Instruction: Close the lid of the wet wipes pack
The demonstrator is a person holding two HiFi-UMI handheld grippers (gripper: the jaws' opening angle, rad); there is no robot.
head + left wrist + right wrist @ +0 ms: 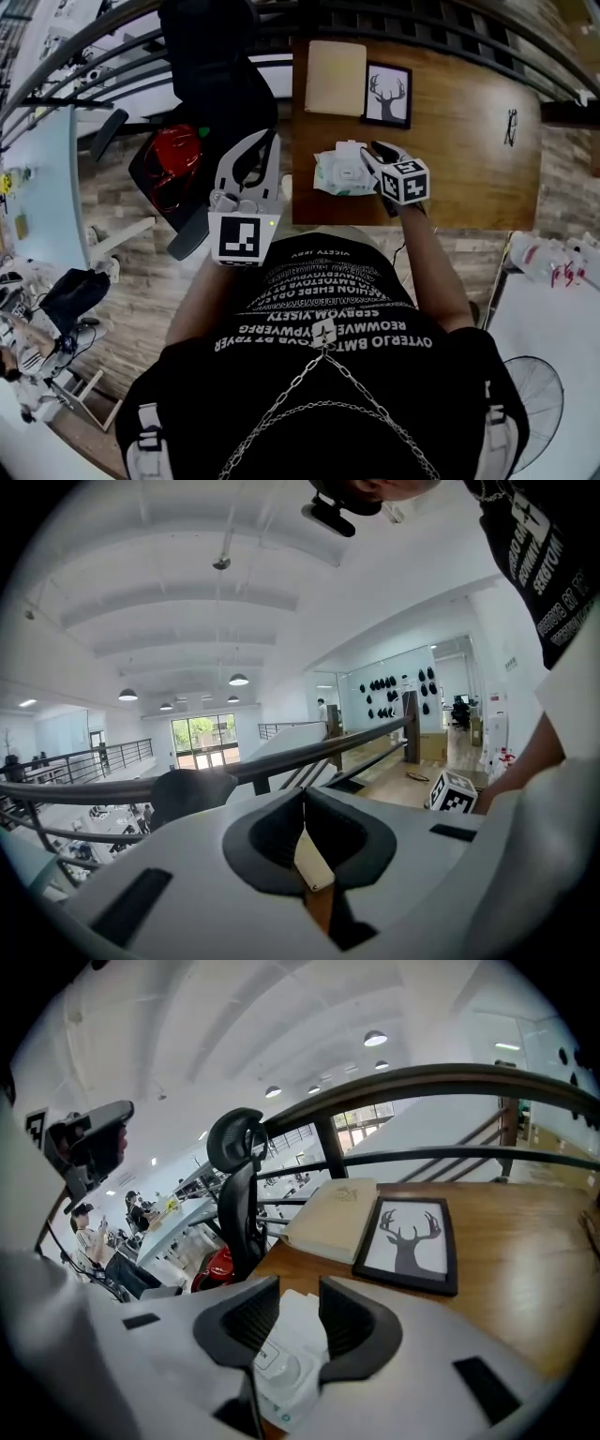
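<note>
Aiming for the lid (pixel 277 1369), we held the right gripper (pixel 300 1290), jaws apart, over the wet wipes pack (pixel 337 172); the left gripper (pixel 302 797) idled, jaws together.

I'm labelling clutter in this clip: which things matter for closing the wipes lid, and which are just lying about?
In the job: wet wipes pack; right gripper, jaws apart, near it.
Lying about: beige notebook; deer picture; office chair.

The left gripper (pixel 303 794) is pointing toward a dark railing (pixel 281 758), its jaws meeting at the tips with nothing between; a black chair back (pixel 192 797), probably, is showing at nine o'clock, a marker cube (pixel 452 792) at three o'clock
</note>
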